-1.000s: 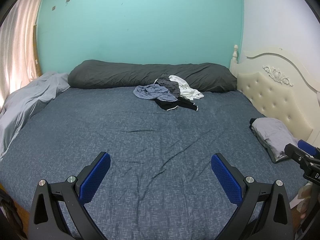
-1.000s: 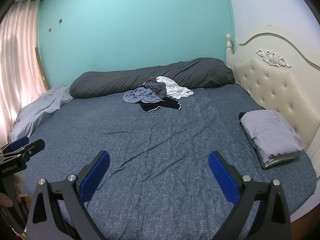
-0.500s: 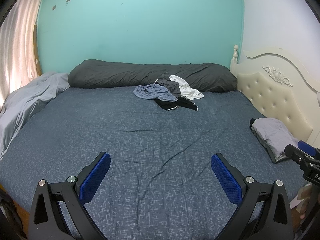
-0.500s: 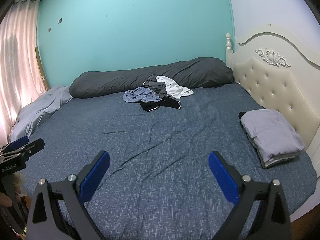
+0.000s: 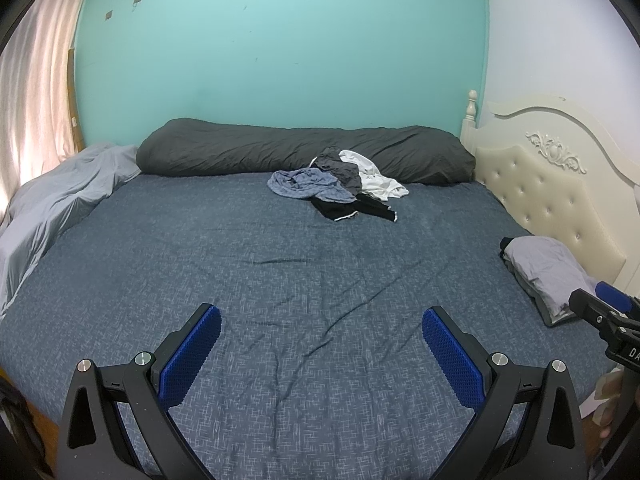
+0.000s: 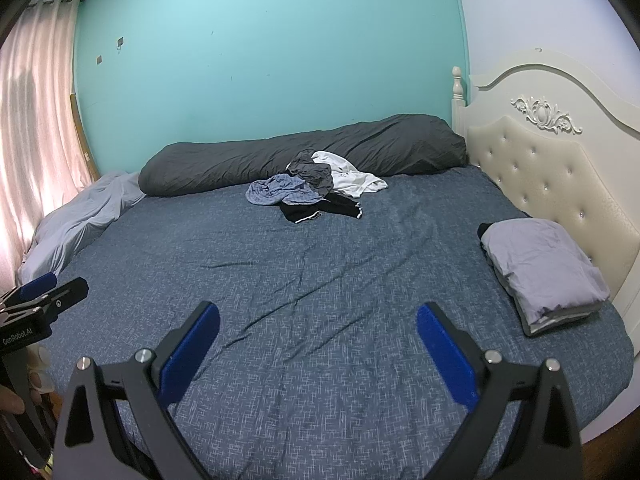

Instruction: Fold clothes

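Note:
A heap of unfolded clothes lies at the far side of the bed, against a dark grey rolled duvet: a blue-grey garment, a dark grey one, a white one and black shorts. The heap also shows in the right wrist view. A stack of folded grey clothes sits at the right by the headboard, and in the left wrist view. My left gripper is open and empty over the near bed. My right gripper is open and empty too.
The bed has a blue-grey sheet. A dark grey rolled duvet lies along the teal wall. A light grey blanket is bunched at the left. A cream tufted headboard borders the right side. A pink curtain hangs left.

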The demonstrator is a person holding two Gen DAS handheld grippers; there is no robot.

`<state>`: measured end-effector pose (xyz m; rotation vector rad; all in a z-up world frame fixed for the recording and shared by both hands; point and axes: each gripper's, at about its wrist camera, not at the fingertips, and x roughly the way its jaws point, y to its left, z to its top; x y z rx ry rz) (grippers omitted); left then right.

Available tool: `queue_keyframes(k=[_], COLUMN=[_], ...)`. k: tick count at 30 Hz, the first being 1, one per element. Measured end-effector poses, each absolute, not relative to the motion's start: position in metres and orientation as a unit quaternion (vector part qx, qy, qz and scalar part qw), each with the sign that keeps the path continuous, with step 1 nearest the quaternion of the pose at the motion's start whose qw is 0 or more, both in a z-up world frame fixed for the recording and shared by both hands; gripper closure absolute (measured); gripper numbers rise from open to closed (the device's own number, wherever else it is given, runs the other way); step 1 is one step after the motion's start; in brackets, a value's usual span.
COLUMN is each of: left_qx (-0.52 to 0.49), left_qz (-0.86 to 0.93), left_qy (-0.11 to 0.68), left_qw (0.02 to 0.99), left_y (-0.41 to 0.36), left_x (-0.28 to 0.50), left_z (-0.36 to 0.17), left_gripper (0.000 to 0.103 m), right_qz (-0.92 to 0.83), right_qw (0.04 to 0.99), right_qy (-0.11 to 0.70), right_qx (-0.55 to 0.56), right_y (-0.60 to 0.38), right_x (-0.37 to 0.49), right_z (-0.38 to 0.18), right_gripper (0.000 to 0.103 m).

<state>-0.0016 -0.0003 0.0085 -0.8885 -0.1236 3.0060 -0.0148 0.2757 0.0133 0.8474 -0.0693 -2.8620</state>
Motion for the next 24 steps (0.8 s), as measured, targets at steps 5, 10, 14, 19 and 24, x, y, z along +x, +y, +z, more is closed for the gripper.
queue_keyframes(k=[5,10,14,19,24], left_qx=[-0.282,-0.284,-0.287,-0.294,-0.303], left_qz=[0.959,0.958,0.957,0.954,0.951], left_qy=[-0.039,-0.041,-0.048,-0.056,-0.066], left_qw=[0.001,0.002,0.002,0.002,-0.004], left_y=[0.0,0.0,-0.004,-0.007,-0.01], left_x=[-0.002,-0.004,-0.01,-0.023,-0.041], left_z=[0.009,0.008,0.005,-0.002,-0.011], left_gripper=[0.0,0.0,0.0,0.0,0.0], right_qz=[-0.956,-0.955,-0.955,-0.952,-0.95], right_qw=[0.077,0.078,0.077,0.076,0.076], right_qy=[-0.024,-0.024,-0.023,-0.02,-0.018], right_qx=[0.283,0.284,0.287,0.294,0.303], right_y=[0.276,0.276,0.277,0.276,0.274], right_x=[-0.015,-0.016,-0.019,-0.029,-0.043], right_z=[0.013,0.013,0.012,0.005,-0.003], right_gripper=[0.003,0.003,0.003,0.003,0.003])
